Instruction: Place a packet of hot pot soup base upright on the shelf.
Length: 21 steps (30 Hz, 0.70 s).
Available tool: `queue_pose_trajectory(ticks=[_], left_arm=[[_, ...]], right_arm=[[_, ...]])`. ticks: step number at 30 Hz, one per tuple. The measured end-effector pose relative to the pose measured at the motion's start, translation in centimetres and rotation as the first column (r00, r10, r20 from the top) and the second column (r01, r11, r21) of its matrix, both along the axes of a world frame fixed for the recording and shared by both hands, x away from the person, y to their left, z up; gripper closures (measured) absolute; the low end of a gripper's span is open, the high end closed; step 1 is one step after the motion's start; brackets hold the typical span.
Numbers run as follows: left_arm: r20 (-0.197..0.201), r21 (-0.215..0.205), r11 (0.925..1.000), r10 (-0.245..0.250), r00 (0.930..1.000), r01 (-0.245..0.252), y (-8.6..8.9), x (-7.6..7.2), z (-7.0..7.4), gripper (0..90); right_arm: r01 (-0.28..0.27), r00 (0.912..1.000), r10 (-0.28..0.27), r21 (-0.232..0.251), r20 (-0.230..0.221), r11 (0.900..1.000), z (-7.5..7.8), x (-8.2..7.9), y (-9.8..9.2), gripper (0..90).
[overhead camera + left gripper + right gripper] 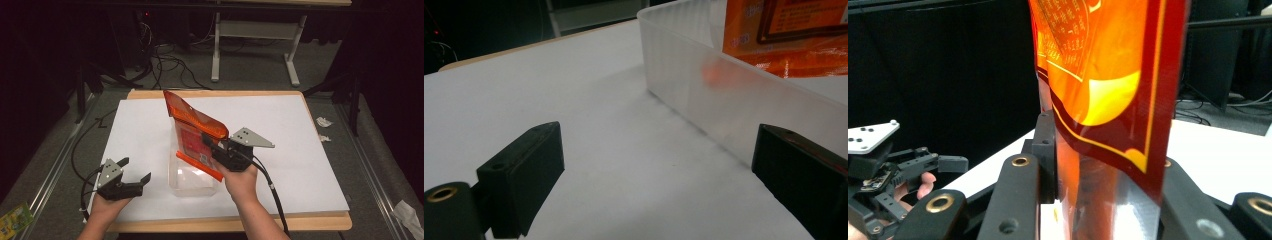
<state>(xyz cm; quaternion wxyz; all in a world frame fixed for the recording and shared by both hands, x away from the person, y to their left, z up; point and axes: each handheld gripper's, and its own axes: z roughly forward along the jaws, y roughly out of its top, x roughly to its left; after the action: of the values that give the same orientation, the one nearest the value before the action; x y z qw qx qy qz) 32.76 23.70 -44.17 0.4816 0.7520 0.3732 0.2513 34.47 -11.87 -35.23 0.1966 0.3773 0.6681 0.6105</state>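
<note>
A shiny orange and red snack bag [192, 120] stands tilted over a clear plastic container [192, 182] in the middle of the white sheet. My right gripper [209, 145] is shut on the bag's right edge, and in the right gripper view the bag [1098, 75] is pinched between the jaws of the right gripper [1103, 170]. My left gripper [136, 169] rests low at the front left, open, a short way left of the container. The left gripper view has the left gripper [659, 150] wide apart with bare sheet between its jaws, the container wall [704, 95] just ahead and the bag [789, 35] inside it.
A white sheet [300, 145] covers a wooden table top [235, 222]. Cables [170, 65] and a white table frame [250, 30] lie beyond the far edge. Crumpled paper [324, 121] is on the floor at the right, and a green packet [14, 217] at the bottom left.
</note>
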Motion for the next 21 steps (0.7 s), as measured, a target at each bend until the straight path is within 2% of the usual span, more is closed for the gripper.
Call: queue_pose_trajectory(ticks=[4, 17, 21], left_arm=[[0.001, 0.003, 1.0, -0.003, 1.0, 0.003, 0.0, 0.0, 0.0, 8.2], [0.017, 0.018, 0.9997, -0.019, 0.9997, 0.019, -0.3, -0.2, 0.1, 9.6], [0.02, 0.021, 0.9995, -0.025, 0.9995, 0.024, -0.3, -0.3, 0.2, 10.5]], right_arm=[[0.004, 0.9999, -0.003, 0.011, -0.012, 1.0, -0.4, 0.2, 0.4, 72.5], [0.018, 0.9974, -0.018, -0.004, -0.07, 1.0, -2.9, 0.8, 1.5, 72.4], [0.022, 0.9976, -0.023, -0.003, -0.066, 1.0, -3.0, 0.7, 1.5, 72.3]])
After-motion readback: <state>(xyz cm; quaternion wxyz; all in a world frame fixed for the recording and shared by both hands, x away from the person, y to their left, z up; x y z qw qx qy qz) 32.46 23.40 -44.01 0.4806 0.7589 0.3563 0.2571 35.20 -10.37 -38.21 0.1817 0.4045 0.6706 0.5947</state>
